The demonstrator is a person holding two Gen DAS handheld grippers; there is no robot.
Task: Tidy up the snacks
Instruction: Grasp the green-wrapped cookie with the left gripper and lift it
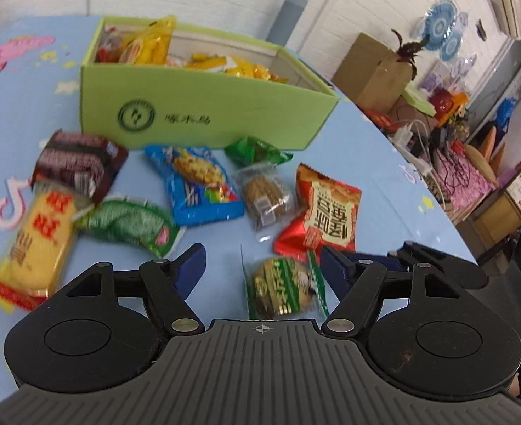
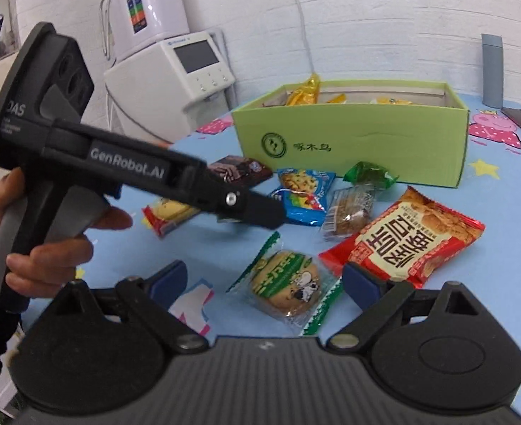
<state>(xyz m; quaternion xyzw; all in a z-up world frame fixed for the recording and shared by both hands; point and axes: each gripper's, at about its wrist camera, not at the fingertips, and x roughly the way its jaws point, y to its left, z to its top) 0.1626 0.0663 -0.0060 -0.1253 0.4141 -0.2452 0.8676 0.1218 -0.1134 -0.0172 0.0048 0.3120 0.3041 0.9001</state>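
Black gripper [image 2: 256, 283], blue pads [image 2: 357, 281], grey ribbed base; dark sleeve.

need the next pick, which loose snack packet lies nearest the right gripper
The green-edged round cookie packet, lying between the open right gripper fingers; the others lie nearer the green box.

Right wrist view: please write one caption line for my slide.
Open right gripper above a green-wrapped round biscuit, near the light-green cardboard box.

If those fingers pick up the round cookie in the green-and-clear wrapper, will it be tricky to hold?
The cookie packet looks small and probably light. Its glossy film may be slippery, and the loose crimped ends would likely flop. The cookie inside seems stiff but could crack if squeezed hard.
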